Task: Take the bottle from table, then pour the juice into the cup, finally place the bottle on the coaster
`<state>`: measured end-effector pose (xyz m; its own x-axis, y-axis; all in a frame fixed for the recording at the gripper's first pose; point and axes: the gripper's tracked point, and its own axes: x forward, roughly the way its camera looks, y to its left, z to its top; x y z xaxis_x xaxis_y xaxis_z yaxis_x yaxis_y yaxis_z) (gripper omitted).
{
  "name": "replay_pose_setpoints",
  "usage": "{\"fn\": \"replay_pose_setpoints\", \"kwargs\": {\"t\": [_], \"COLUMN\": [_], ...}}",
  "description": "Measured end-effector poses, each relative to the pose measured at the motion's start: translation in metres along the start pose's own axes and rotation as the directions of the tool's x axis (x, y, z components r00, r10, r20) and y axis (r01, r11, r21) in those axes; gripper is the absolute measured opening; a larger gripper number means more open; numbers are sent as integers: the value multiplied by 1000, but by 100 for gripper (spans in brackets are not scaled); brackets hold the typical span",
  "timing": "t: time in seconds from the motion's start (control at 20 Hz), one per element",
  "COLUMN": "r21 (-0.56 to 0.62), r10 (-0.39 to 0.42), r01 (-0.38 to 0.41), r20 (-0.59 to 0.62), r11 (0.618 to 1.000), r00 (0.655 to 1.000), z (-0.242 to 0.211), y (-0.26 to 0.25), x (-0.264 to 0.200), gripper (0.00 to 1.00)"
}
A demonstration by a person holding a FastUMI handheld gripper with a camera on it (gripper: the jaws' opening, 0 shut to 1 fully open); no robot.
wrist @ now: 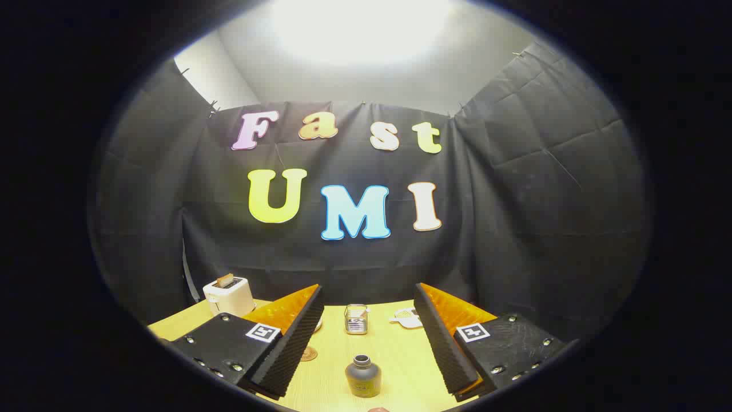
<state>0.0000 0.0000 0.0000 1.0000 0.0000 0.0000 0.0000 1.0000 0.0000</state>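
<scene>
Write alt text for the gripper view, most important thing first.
The hand-held gripper is open, its fingers spread either side of a small dark bottle standing upright on a light wooden table. Beyond it stand a glass cup and, further off beside one finger, a white toaster.

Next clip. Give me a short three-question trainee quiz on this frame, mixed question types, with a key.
1. True or false: the claw is shut on the bottle.
2. What stands beyond the bottle on the table? A) glass cup B) kettle C) bowl
3. Fill in: bread sticks out of the ___ past the left finger.

Key: 1 false, the fingers stand wide apart with the bottle between them, untouched; 2 A; 3 toaster.
</scene>
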Motion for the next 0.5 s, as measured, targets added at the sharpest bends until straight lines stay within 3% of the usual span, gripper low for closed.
{"fn": "replay_pose_setpoints", "kwargs": {"t": [0.5], "r21": [-15], "r10": [34], "r01": [-33], "r20": [38], "r11": [999], "r00": [999], "z": [5], "y": [7], "x": [2], "gripper": [97]}}
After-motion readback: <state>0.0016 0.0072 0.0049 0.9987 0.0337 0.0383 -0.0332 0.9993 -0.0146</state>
